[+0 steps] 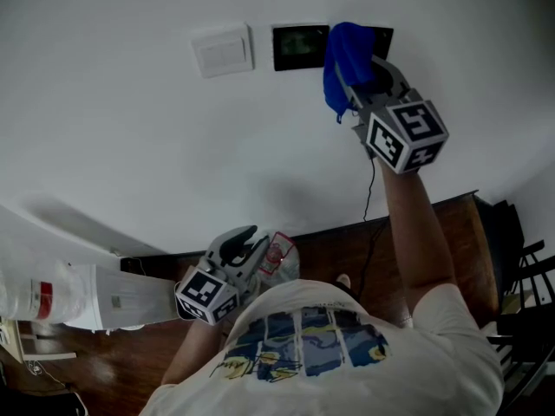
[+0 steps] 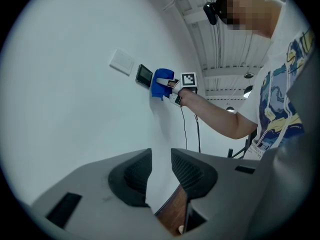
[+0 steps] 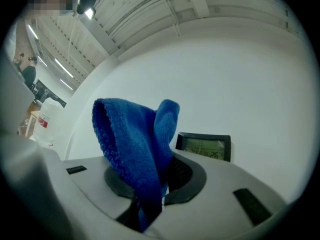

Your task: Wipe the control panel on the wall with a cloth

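A black control panel with a greenish display is mounted on the white wall. My right gripper is raised to the wall and shut on a blue cloth. The cloth bunches up just right of the panel's edge. In the right gripper view the cloth stands up from between the jaws of the gripper, with the panel just to its right; I cannot tell whether they touch. My left gripper hangs low by the person's waist, jaws close together with nothing between them.
A white switch plate sits left of the panel. A second dark panel shows behind the cloth. A black cable runs down the wall to the wooden floor. A white container stands at left, black chairs at right.
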Tool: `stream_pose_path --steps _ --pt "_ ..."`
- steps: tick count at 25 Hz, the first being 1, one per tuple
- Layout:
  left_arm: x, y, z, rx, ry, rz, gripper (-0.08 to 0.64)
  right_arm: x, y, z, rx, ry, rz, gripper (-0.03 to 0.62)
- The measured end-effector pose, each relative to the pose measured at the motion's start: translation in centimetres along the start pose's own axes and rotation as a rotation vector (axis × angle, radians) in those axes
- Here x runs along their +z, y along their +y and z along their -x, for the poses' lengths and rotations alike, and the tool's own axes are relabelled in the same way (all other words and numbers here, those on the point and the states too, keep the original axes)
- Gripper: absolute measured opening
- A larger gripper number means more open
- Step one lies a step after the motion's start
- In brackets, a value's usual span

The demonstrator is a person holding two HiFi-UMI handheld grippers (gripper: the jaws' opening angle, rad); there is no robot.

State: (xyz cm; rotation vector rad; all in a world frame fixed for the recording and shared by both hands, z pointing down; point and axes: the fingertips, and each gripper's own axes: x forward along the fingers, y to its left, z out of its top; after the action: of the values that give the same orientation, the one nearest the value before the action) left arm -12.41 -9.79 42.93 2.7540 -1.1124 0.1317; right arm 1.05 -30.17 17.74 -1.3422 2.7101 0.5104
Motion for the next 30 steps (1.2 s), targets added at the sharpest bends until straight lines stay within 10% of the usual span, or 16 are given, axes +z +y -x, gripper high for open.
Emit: stream_pose_path --steps 10,30 --pt "0.0 -0.2 -0.9 -0.012 0.0 0.012 0.097 0.5 4.4 4.5 0.071 -0.003 0.005 0.091" --pt "1.2 -1.0 -6.2 0.031 0.0 0.037 0.097 0.0 -3.9 0.8 0.038 0.021 0.063 0.091"
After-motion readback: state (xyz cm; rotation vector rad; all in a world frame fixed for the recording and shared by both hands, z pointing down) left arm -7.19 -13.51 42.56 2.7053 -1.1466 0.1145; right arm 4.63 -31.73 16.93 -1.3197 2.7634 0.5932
